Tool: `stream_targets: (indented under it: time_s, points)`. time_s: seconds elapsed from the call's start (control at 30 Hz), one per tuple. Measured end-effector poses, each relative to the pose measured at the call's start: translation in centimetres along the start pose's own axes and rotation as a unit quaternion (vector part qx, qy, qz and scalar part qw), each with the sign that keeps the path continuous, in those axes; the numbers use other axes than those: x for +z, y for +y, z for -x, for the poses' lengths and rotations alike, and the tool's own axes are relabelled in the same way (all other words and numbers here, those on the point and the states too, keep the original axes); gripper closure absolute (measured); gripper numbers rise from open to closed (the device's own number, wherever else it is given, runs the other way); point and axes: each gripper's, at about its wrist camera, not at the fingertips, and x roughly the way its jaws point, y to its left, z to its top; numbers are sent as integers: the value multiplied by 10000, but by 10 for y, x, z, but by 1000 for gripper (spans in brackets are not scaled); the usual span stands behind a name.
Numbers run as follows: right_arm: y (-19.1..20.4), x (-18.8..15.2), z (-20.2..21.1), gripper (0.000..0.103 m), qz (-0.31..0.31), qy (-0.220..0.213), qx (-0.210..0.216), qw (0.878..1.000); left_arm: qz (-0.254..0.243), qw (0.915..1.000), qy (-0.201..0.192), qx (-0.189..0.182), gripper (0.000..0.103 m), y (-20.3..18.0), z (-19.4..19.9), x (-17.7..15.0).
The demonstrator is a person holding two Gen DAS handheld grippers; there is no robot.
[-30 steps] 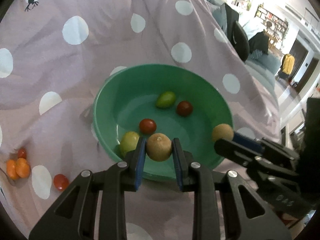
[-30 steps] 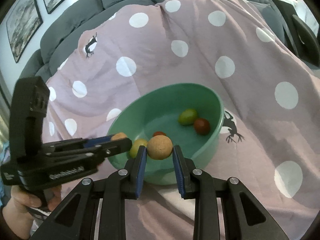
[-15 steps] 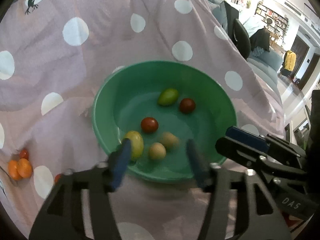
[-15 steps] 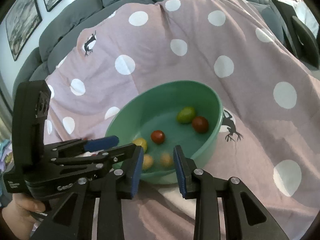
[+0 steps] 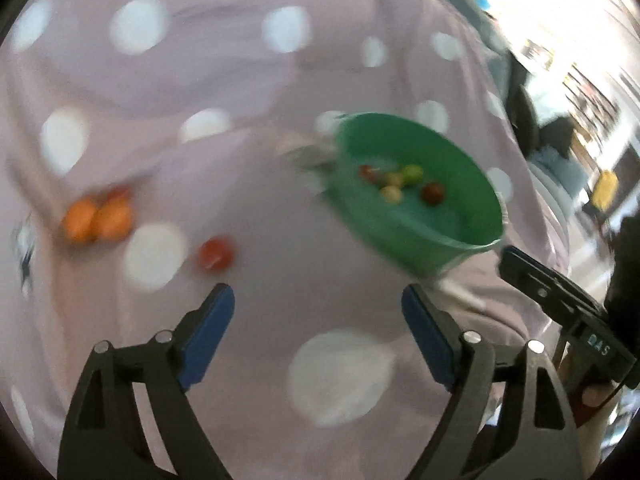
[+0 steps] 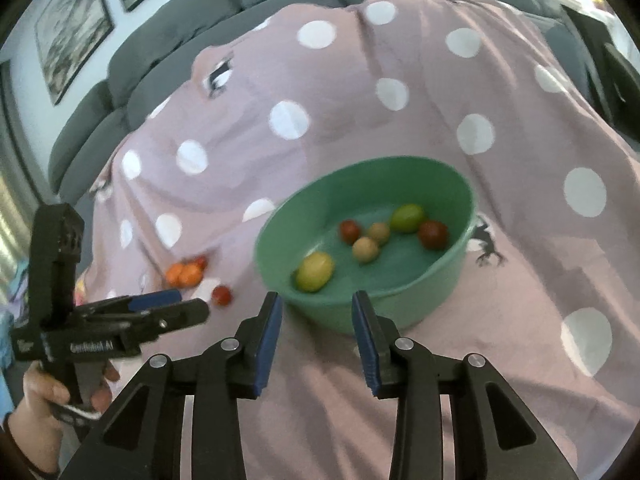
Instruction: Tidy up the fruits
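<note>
L gripper jaws just opened wide, empty, aimed at red fruit at 11 o'clock. R gripper just parting, empty. Bowl collects fruits.

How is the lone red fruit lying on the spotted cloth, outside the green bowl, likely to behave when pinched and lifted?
The red fruit looks small, round and smooth, so it would probably roll off if nudged. Its glossy skin suggests it may slip between flat pads. It looks like a cherry tomato, likely soft, so a hard squeeze might split it.
</note>
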Motion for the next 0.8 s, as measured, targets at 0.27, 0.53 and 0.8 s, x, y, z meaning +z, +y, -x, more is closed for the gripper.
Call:
stream_targets:
  time_s: [0.27, 0.53, 0.8]
  points:
    - [66, -19, -15, 60, 909, 668, 407, 9928, 1420, 9881, -70, 588, 4, 78, 51, -47]
    - [123, -42, -48, 60, 1328, 1377, 855, 9778, 1661, 9832, -143, 746, 3, 100, 82, -83]
    - [143, -37, -68, 60, 1430, 1560, 707, 9748, 1392, 9823, -76, 1249, 3, 108, 82, -76]
